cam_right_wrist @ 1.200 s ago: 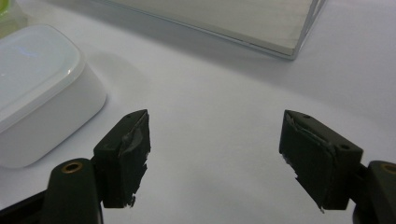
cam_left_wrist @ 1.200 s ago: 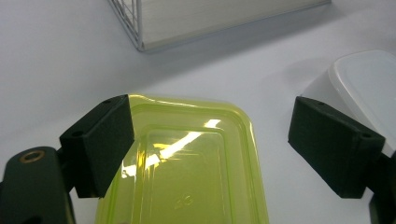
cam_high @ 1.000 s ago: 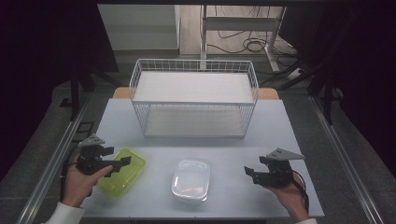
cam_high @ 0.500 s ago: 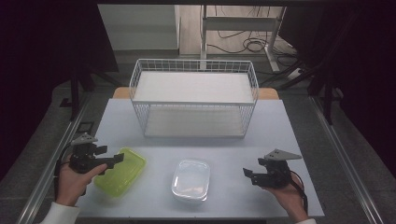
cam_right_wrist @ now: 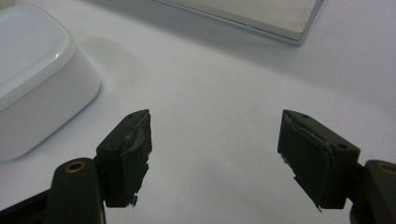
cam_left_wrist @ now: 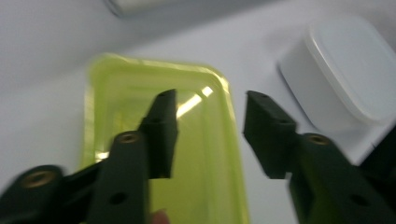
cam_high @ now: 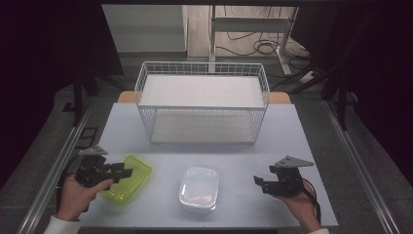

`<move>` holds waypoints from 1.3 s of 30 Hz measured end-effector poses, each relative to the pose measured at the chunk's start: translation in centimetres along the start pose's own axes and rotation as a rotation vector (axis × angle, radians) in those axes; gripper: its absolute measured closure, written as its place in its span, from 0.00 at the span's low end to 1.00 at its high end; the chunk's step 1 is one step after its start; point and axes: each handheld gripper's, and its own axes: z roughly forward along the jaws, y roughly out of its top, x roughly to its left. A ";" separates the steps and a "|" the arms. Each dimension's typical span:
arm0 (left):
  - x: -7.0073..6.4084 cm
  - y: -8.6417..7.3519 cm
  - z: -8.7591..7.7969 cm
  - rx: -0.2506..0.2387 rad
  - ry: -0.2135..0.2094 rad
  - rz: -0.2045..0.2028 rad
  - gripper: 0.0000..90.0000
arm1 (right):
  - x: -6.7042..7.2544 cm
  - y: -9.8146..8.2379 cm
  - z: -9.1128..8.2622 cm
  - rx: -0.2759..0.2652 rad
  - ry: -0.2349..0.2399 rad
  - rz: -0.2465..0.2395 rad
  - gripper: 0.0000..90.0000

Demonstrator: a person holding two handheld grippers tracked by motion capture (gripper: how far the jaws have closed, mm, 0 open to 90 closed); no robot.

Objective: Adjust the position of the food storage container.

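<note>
Green container (cam_high: 127,176) sits near-left on tabletop (cam_high: 204,141), left tongs (cam_high: 125,172) over its left rim. Left gripper view: jaws have just been closing, half-wide, straddling the container's right rim w/o pressing; closing off-centre could tip or skid it. Right gripper view: right tongs (cam_right_wrist: 215,154) wide, empty, beside white container (cam_right_wrist: 32,70).

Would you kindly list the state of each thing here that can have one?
Yellow-green container: flat on the table, lid on, not gripped.
White container: upright, lid on, untouched.
Wire basket: upright at the table's far side, shelves bare.
Left gripper: over the yellow-green container, fingers just been closing, apart, nothing between them.
Right gripper: wide open, holding nothing.
</note>
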 end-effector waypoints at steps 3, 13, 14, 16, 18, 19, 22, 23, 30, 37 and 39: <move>-1.1 -0.5 0.5 0.053 -0.028 0.025 0.82 | -0.1 0.0 0.1 0.005 -0.005 0.001 0.29; -4.7 -1.8 2.1 0.198 -0.021 0.110 1.00 | -0.1 0.0 0.0 0.004 -0.001 -0.003 0.29; -4.9 -2.0 2.3 0.209 -0.013 0.111 1.00 | -0.1 0.0 0.0 0.005 -0.001 -0.002 0.29; -5.3 -2.5 2.7 0.238 -0.001 0.114 1.00 | -0.2 0.0 0.0 0.008 -0.002 -0.002 0.29; -5.7 -3.0 3.2 0.271 0.015 0.126 1.00 | -0.2 0.0 -0.1 0.006 0.000 0.004 0.29; -5.7 -3.0 3.2 0.271 0.015 0.126 1.00 | -0.2 0.0 -0.1 0.006 0.000 0.004 0.29; -6.0 -3.5 4.0 0.313 0.070 0.141 1.00 | -0.4 0.0 0.1 0.012 -0.001 0.008 0.29; -6.0 -3.5 4.0 0.313 0.070 0.141 1.00 | -0.4 0.0 0.1 0.012 -0.001 0.008 0.29; -4.6 -3.7 3.7 0.315 0.130 0.113 1.00 | -0.4 -0.1 0.0 0.016 -0.003 0.002 0.29; -3.1 -3.4 3.4 0.301 0.150 0.094 1.00 | -0.4 -0.1 0.1 0.021 -0.005 0.001 0.29; -2.4 -3.4 3.3 0.299 0.156 0.082 1.00 | -0.3 -0.2 0.2 0.023 -0.005 -0.001 0.29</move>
